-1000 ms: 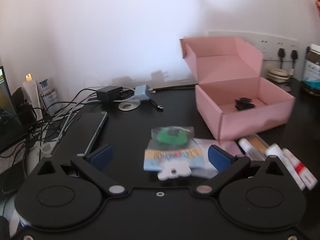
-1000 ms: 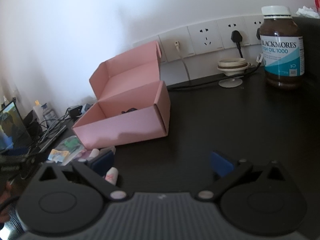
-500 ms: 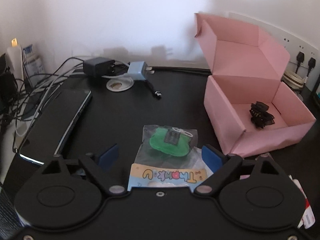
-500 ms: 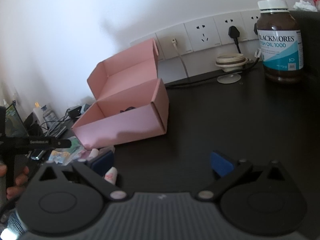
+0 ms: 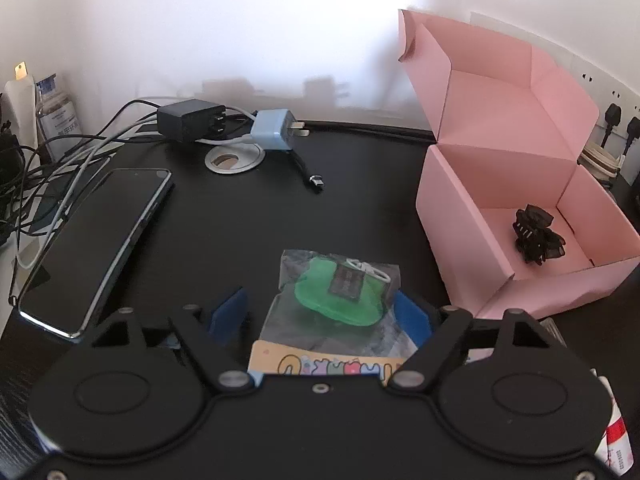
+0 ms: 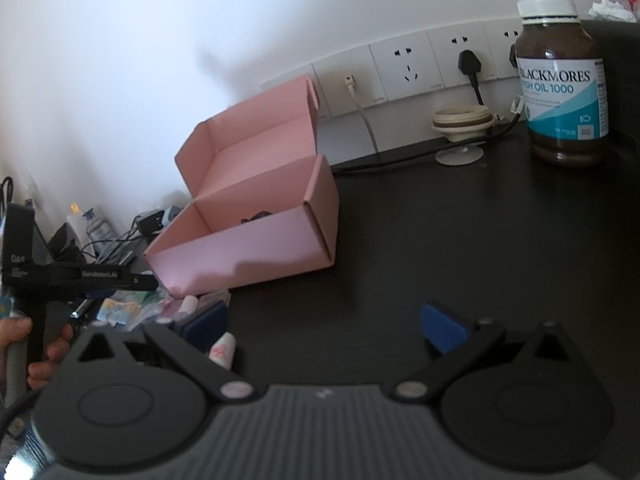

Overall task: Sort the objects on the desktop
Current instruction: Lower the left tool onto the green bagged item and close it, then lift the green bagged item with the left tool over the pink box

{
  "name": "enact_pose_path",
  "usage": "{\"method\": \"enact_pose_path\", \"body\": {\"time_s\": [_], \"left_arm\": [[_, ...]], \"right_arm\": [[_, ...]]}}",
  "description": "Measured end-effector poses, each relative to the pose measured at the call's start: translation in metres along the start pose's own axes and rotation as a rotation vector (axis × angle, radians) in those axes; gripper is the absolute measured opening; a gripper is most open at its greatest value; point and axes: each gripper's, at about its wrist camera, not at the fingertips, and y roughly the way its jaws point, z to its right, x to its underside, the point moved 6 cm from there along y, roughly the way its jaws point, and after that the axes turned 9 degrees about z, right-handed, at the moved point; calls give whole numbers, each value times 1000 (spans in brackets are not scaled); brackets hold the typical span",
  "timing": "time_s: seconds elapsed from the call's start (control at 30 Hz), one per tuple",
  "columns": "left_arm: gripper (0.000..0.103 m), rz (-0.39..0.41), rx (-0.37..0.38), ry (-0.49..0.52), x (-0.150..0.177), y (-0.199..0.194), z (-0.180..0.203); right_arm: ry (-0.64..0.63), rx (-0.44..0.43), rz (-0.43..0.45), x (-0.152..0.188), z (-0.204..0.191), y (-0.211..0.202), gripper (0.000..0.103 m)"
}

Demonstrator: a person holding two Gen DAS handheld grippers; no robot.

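Note:
A clear packet (image 5: 340, 292) with a green piece inside and a "Thank u" card lies on the black desk between the blue pads of my left gripper (image 5: 320, 314). Its jaws are closing. The right pad sits at the packet's edge and the left pad (image 5: 228, 312) stands apart from it. The open pink box (image 5: 460, 240) is to the right, with a black hair clip (image 5: 536, 236) in it. My right gripper (image 6: 324, 326) hovers open over bare desk, nothing between its pads, right of the pink box (image 6: 248, 248).
A phone (image 5: 100, 240) lies to the left beside tangled cables, a black charger (image 5: 188, 120) and a blue charger (image 5: 272, 128). Small tubes (image 6: 222, 350) lie by the box's front. A fish oil bottle (image 6: 560, 80) and wall sockets (image 6: 408, 68) are at the back right.
My left gripper has moved forward and dipped over the packet, which now lies between its pads, and its jaws have narrowed. The right gripper has stayed where it was.

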Motion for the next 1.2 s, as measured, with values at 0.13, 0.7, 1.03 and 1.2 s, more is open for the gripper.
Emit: {"method": "enact_pose_path", "body": {"time_s": [0.13, 0.7, 1.03, 1.2], "left_arm": [[69, 1, -4, 12, 3, -1, 0], [48, 27, 26, 34, 15, -29, -4], [43, 61, 40, 19, 17, -45, -11], [42, 87, 62, 28, 15, -54, -8]], "right_arm": [[0, -1, -1, 0, 0, 0, 102], [11, 1, -5, 1, 0, 1, 102], [14, -3, -6, 1, 1, 1, 102], [15, -3, -7, 2, 1, 2, 102]]}}
